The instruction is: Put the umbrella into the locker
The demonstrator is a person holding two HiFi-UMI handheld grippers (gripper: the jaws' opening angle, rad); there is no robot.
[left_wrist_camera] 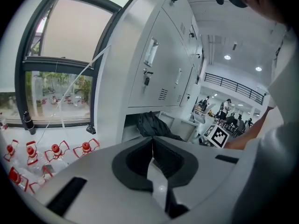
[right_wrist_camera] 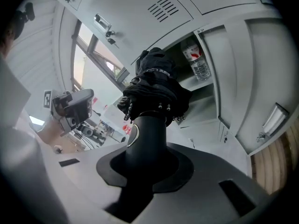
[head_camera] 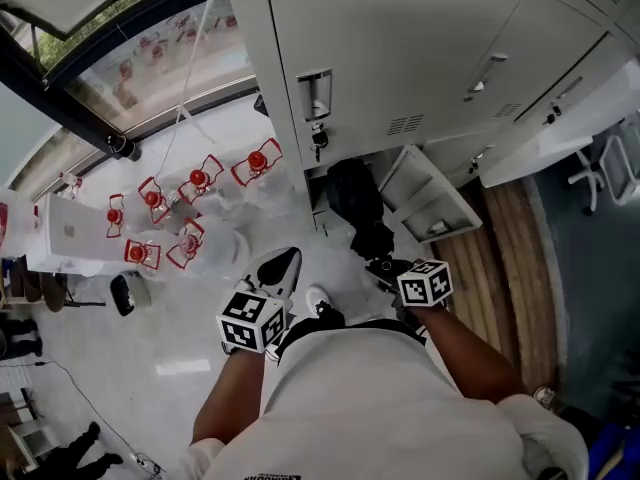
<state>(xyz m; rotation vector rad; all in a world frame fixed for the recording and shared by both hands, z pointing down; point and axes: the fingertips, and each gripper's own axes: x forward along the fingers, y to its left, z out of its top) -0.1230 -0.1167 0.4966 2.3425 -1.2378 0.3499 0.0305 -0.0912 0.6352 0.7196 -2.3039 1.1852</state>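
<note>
Right then: your right gripper [right_wrist_camera: 148, 148] was clamped on the thick black handle [right_wrist_camera: 145, 125] of the folded umbrella [right_wrist_camera: 156, 85], both jaws pressed against its sides. The bundled black canopy stood out beyond the jaws, its rib tips in a ring just above the handle. It pointed at the open lower compartment of the grey locker [right_wrist_camera: 140, 8]. From your head view the umbrella [head_camera: 357, 206] lay at the mouth of that compartment, just beside the swung-out locker door [head_camera: 432, 206]. Whether its far end had crossed into the compartment could not be told. The right gripper [head_camera: 386, 266] sat just below it.

Inside the open compartment a clear water bottle [right_wrist_camera: 200, 64] with a red-and-white label stood on a shelf, well apart from the umbrella. The door [right_wrist_camera: 266, 78] hung open at the right of that view.

Your left gripper [left_wrist_camera: 152, 143] was closed, its two jaws meeting at the tips with nothing between them. In the head view the left gripper [head_camera: 283, 266] hung left of the umbrella, not touching it. A key [head_camera: 318, 140] hung from the lock of the shut door above. Off to the left, red-capped bottles [head_camera: 190, 208] stood in a cluster on the pale floor [head_camera: 190, 348] under the window [left_wrist_camera: 56, 55].
</note>
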